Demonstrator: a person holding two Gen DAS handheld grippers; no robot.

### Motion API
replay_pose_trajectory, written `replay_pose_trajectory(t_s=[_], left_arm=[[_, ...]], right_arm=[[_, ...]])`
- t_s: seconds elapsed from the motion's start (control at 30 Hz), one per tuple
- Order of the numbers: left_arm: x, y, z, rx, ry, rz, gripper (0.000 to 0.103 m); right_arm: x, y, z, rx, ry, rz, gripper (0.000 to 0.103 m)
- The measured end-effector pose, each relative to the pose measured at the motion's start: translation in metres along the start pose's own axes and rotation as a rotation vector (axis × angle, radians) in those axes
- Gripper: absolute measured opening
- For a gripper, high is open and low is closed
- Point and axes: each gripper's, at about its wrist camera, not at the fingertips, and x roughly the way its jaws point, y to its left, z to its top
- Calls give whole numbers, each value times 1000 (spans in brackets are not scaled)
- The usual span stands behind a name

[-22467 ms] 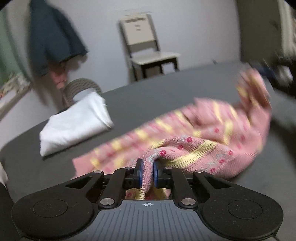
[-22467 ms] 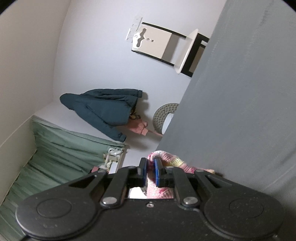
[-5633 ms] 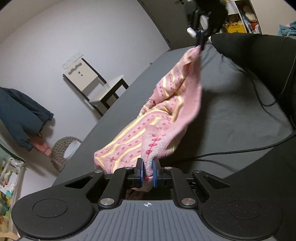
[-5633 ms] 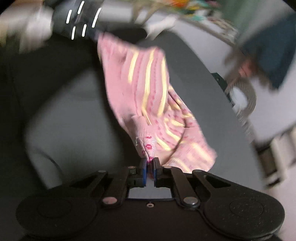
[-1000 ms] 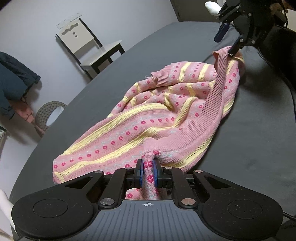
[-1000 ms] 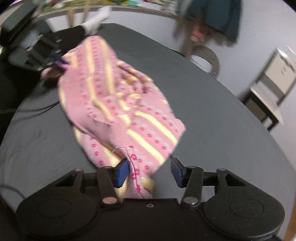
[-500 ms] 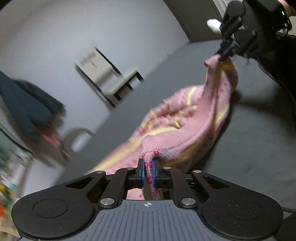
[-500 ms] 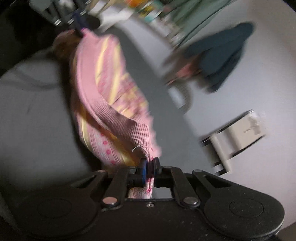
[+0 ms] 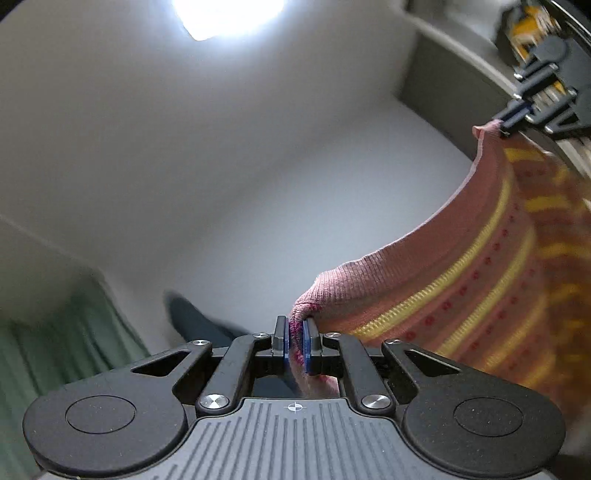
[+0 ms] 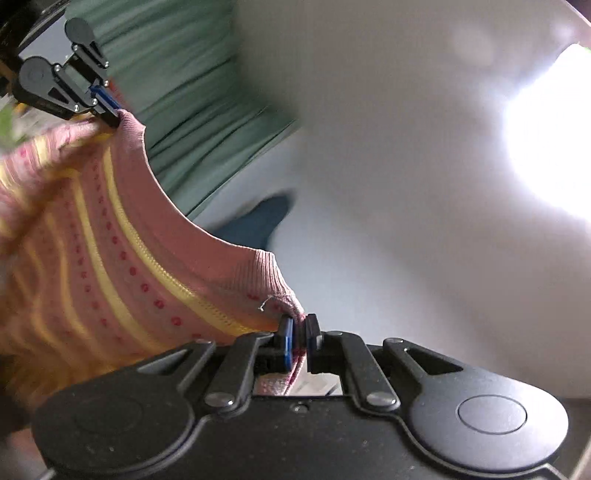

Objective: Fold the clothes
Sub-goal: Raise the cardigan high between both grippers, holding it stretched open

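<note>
Pale wall, a ceiling light (image 9: 229, 14) and a green curtain (image 10: 192, 74) fill both views. The pink knitted sweater (image 9: 461, 280) hangs in the air, its ribbed edge pinched in the left claw (image 9: 294, 341) and the right claw (image 10: 300, 341). This looks like the shake-out step; next it needs lowering flat.

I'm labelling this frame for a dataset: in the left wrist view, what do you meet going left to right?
green curtain → dark garment on the wall → left gripper shut on the pink sweater → right gripper at the sweater's far corner.
</note>
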Motion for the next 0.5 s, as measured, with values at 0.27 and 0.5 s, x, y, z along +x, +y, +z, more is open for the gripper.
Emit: replay_pose_trajectory(t_s=[0.27,0.5], left_arm=[[12,36,44,6,-99,-21,7],[63,28,24,-34,-30,-128,7]], right_arm=[[5,-41,40,-90,-62,-168,7],[46,-46,26,-87,-26,-186,7]])
